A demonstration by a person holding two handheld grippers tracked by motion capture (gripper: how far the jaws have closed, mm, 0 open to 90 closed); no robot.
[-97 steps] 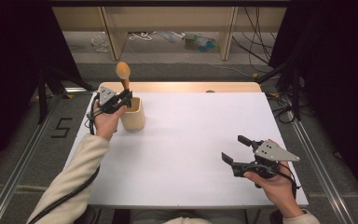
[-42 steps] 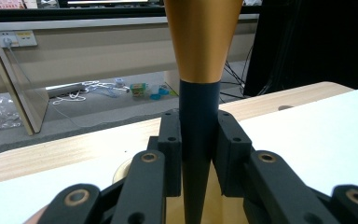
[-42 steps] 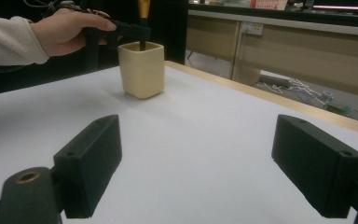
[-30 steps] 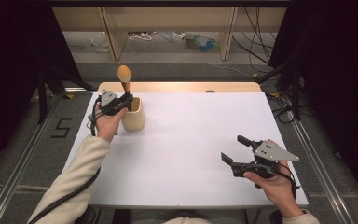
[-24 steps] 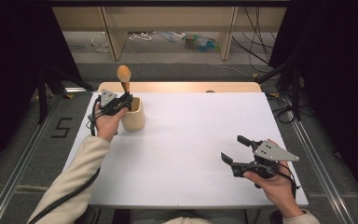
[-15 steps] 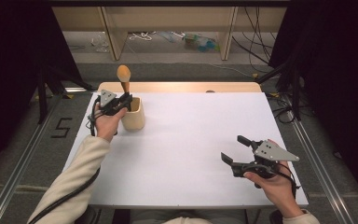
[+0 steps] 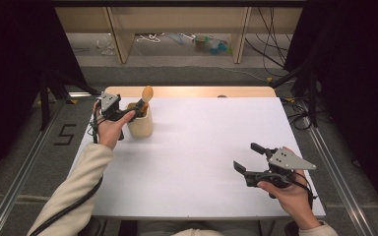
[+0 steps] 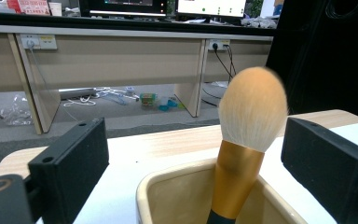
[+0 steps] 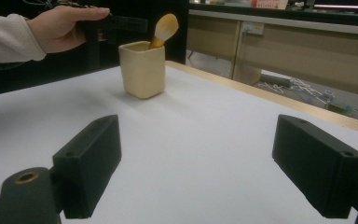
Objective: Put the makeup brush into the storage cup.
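A cream cup (image 7: 140,125) stands at the far left of the white table (image 7: 202,147). A makeup brush (image 7: 147,94) with a gold ferrule and a peach head rests in it, leaning right. My left gripper (image 7: 134,110) hovers at the cup's rim. In the left gripper view the left gripper (image 8: 198,154) is open, its jaws wide on either side of the brush (image 8: 253,107) and apart from it, above the cup (image 8: 168,186). My right gripper (image 7: 245,156) is open and holds nothing near the front right. From the right gripper (image 9: 209,163), the cup (image 9: 142,70) and brush (image 9: 166,24) are far ahead.
A wooden strip (image 7: 192,91) runs along the table's far edge. Beyond it is a floor with cables and desk legs (image 7: 241,34). Metal rails (image 7: 334,167) flank the table. Dark curtains stand on both sides.
The brush stood upright and higher, held by the left gripper. Now it has dropped lower into the cup and leans right, with the left jaws spread. The right gripper has not moved.
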